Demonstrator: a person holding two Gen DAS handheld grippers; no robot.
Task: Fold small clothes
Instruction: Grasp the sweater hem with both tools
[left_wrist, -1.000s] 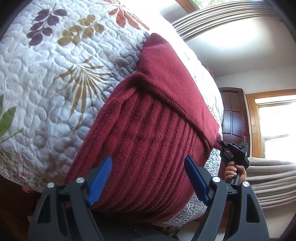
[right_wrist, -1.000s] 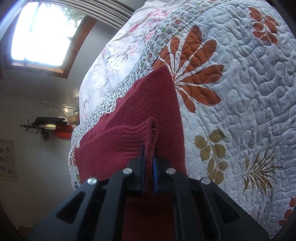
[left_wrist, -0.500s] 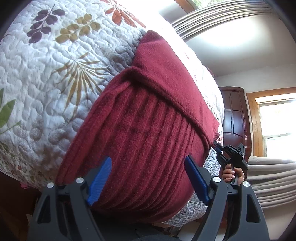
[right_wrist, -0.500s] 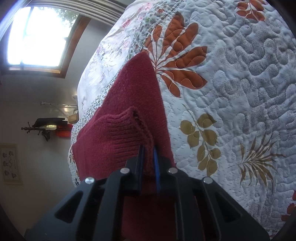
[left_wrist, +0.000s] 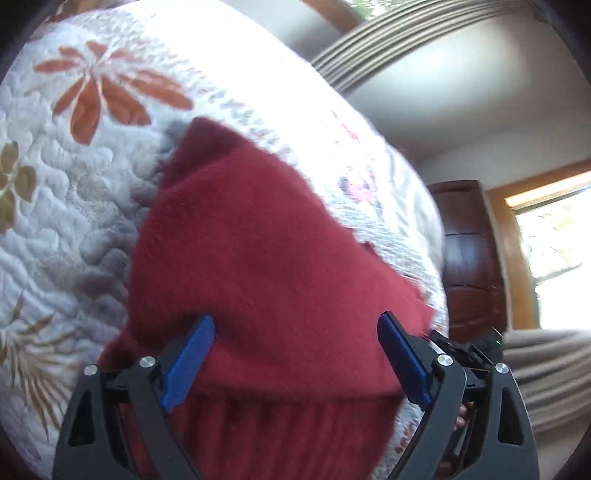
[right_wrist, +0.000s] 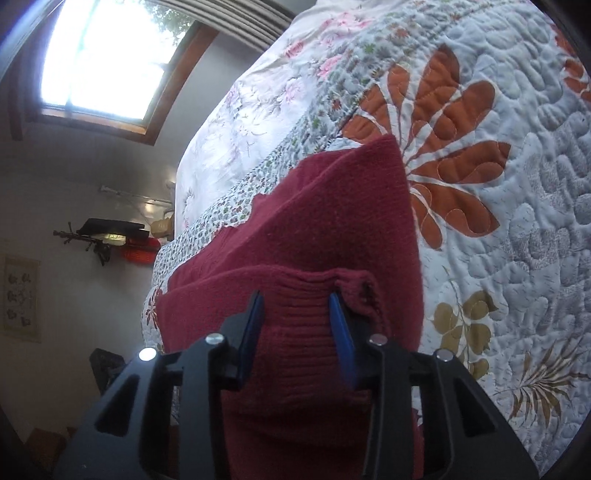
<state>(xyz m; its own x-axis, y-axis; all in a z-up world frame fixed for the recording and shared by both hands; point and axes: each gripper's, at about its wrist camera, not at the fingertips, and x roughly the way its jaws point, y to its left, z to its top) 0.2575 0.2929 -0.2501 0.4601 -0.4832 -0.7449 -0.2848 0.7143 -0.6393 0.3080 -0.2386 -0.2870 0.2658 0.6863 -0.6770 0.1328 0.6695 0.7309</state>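
Left gripper (left_wrist: 295, 350): black frame with blue pads, hanging wide open over the knit, gripping nothing.
Dark red knitted garment (left_wrist: 266, 258): lying folded on the white quilted bedspread with orange and olive leaf print (left_wrist: 66, 192), ribbed hem nearest both cameras.
Right gripper (right_wrist: 297, 332): jaws parted, straddling the ribbed hem without pinching it.
Surroundings: dark wooden door (left_wrist: 469, 254) standing beyond the bed; window (right_wrist: 107, 55) glaring brightly.

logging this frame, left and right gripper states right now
Left gripper: open, holding nothing, over the sweater.
Right gripper: open, jaws apart over the ribbed hem.
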